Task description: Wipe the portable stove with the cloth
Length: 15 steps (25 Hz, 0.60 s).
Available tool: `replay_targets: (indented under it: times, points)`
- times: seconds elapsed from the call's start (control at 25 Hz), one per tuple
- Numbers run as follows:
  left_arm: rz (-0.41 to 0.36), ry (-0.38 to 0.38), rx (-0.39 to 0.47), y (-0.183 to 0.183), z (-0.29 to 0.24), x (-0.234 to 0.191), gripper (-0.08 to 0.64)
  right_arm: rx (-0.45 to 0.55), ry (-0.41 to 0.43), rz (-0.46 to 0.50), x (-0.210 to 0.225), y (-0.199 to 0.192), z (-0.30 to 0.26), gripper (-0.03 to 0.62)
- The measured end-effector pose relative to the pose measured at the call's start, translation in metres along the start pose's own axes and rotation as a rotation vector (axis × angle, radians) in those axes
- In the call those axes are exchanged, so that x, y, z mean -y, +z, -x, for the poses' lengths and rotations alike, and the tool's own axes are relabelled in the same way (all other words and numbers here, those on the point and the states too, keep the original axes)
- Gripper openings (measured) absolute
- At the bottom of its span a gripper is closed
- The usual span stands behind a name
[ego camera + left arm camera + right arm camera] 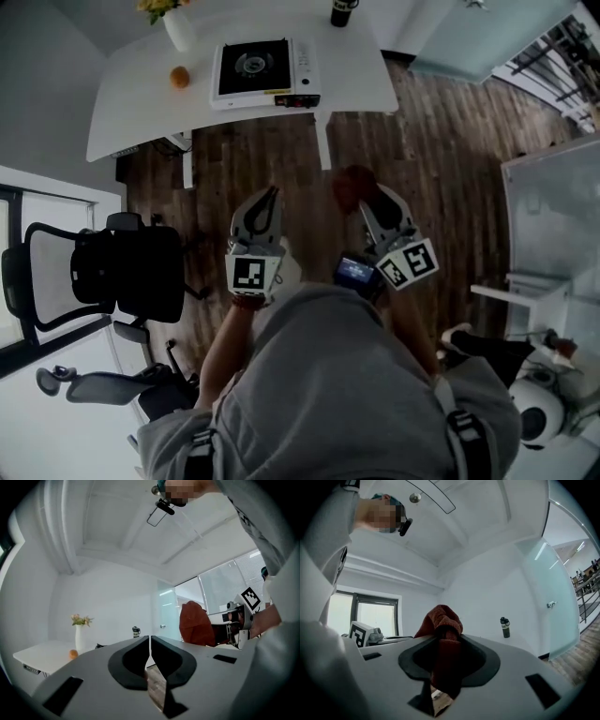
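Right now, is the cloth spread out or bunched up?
Bunched up: the cloth is a crumpled lump pinched in the right gripper, not spread.

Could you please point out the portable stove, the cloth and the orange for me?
portable stove (265,75): head view, on its black top plate.
cloth (446,644): right gripper view, on the dark strip below its bunched top.
orange (179,77): head view, on its middle.

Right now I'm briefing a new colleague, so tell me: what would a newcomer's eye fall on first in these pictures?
The rust-red cloth stands out most, bunched between the jaws of the right gripper, which are closed on it. Next comes the portable stove on the white table ahead, with an orange to its left. The left gripper is shut and empty.
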State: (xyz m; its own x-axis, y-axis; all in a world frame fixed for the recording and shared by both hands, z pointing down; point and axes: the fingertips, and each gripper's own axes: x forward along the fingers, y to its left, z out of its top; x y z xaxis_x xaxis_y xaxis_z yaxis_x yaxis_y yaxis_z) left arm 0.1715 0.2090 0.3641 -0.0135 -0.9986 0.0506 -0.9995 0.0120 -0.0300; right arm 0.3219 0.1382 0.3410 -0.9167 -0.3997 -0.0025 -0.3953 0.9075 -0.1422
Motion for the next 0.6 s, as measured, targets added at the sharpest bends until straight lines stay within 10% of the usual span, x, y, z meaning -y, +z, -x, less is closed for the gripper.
replay_targets:
  times: [0.6]
  points:
    - [0.068,-0.001,-0.048,-0.03,-0.061,-0.121,0.038,-0.032,-0.056,-0.065,0.043,-0.002,-0.122,0.129]
